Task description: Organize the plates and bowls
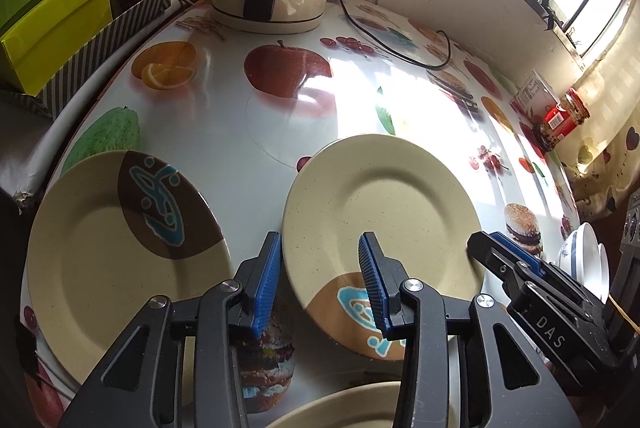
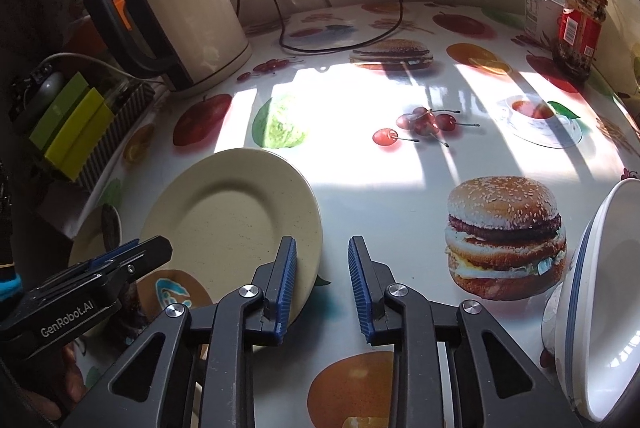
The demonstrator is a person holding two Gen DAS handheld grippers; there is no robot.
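Plates sit near on the fruit-printed table (image 1: 224,116): the round cream plate with an orange patch (image 1: 380,212) lies between both grippers. Left gripper (image 1: 320,260) and right gripper (image 2: 322,268), jaws narrowed but gripping nothing, straddle opposite rims, probably to lift it together.

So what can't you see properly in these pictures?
Nearest plate: left wrist view, cut off by the bottom edge, behind the left gripper.
Bowls: right wrist view, cut off by the right edge; their number is unclear.
Jar: right wrist view, label too small to read.
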